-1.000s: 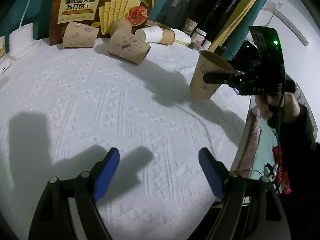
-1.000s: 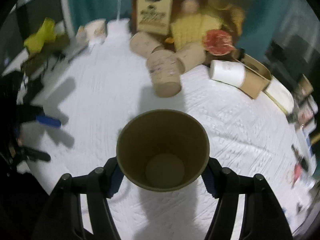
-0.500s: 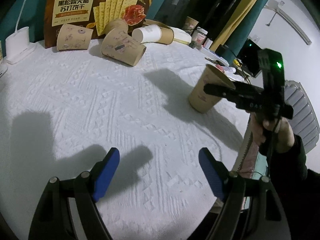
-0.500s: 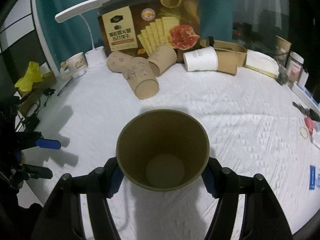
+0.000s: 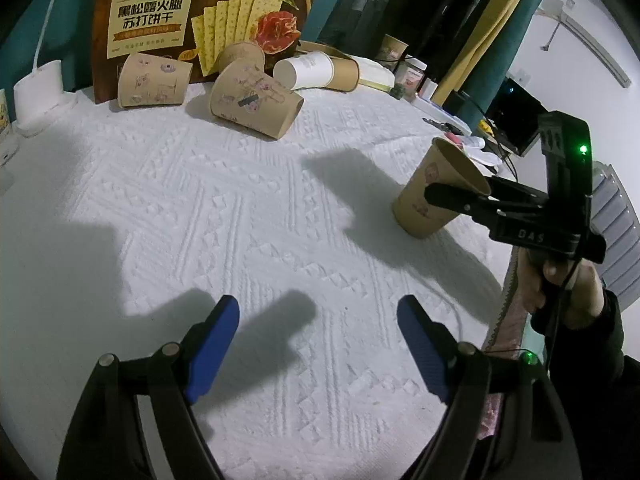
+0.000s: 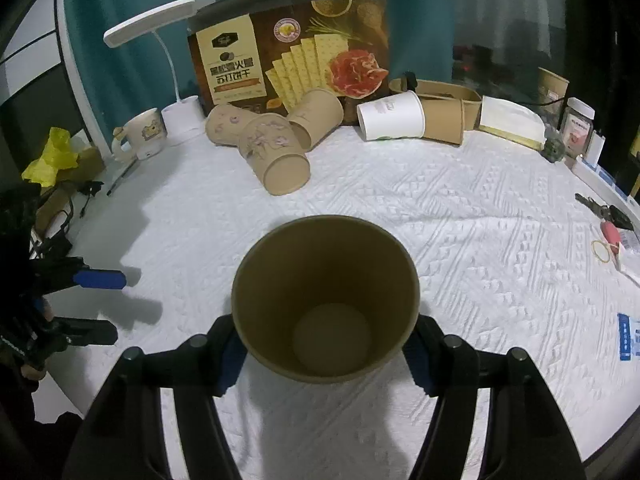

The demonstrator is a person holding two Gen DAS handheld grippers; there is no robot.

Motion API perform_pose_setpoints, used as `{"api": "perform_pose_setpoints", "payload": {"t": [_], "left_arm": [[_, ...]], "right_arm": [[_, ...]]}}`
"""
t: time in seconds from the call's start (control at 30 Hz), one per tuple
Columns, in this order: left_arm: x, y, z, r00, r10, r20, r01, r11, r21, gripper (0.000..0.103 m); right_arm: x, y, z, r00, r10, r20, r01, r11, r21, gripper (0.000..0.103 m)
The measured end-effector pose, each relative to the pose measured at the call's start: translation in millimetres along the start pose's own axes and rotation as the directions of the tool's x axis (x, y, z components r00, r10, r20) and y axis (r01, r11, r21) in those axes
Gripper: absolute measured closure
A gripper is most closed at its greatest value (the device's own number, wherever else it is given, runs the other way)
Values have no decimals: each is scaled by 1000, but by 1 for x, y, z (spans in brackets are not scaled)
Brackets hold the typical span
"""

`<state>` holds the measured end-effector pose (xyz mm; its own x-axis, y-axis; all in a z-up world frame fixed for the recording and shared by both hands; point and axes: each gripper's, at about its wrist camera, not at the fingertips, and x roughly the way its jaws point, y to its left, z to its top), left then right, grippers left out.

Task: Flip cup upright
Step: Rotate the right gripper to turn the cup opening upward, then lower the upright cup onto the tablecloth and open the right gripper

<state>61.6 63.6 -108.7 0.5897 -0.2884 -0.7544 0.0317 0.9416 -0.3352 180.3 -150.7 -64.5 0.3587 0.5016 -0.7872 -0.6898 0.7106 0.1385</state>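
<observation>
A white quilted cloth (image 5: 248, 208) covers the table, backed by a cracker box (image 6: 288, 48) and several cups lying on their sides. The cup (image 6: 326, 300) is held mouth-up near the right edge, clamped at its rim between the fingers of the right gripper (image 6: 325, 344). Its base appears to be seated on the cloth, though this is not clearly shown. The left gripper (image 5: 318, 344) is spread wide and holds nothing. The cup should be pressed flat before the fingers are parted evenly, so that it is not tipped.

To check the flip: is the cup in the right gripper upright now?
Upright, slightly tilted: the cup stands base-down on the white cloth, mouth up.
</observation>
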Motion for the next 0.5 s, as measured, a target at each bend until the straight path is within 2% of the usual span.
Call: {"api": "perform_pose_setpoints", "payload": {"t": [0.5], "left_arm": [[-6, 0, -6, 1000, -2, 4, 2, 1000, 0, 22]], "right_arm": [[5, -2, -19, 997, -29, -66, 34, 997, 66, 39]]}}
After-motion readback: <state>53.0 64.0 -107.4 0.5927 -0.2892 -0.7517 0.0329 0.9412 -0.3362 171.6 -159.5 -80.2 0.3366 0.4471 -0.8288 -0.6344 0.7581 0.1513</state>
